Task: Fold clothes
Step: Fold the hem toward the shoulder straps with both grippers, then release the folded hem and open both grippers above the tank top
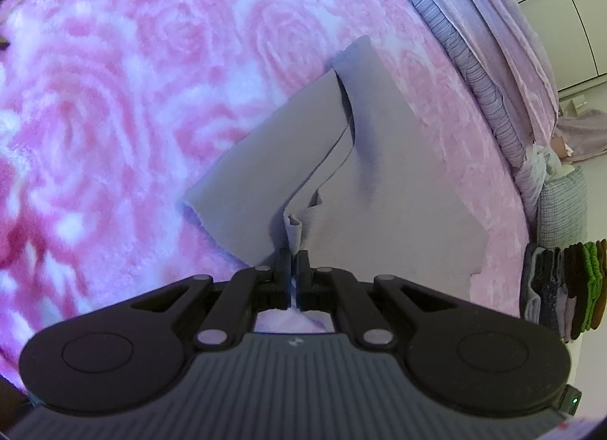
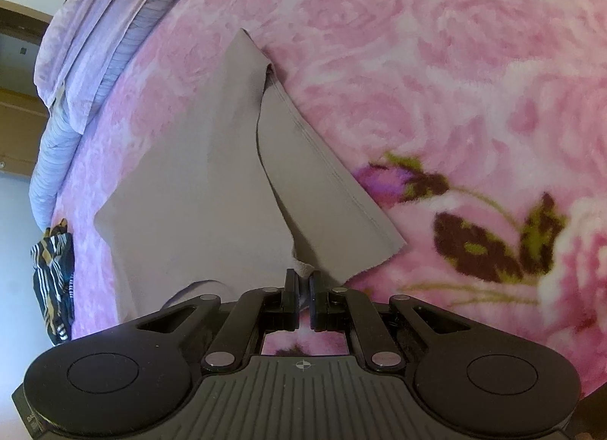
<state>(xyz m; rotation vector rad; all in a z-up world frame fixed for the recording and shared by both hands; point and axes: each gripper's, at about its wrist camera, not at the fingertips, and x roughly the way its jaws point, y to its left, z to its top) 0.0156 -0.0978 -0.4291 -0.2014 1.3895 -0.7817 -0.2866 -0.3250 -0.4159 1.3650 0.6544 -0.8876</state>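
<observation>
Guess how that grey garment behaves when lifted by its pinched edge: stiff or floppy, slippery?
Likely floppy: the grey garment already creases and sags into folds right where the left claw pinches it. Probably light, since the thin layers curl at the edges. Slip seems unlikely; the right claw also clamps bunched cloth.

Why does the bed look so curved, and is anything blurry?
Left wrist view: the fisheye lens bows the pink rose blanket; its left side is smeared, the grey garment sharper. Right wrist view: same bulge, dark corners, leaf print slightly soft.
</observation>
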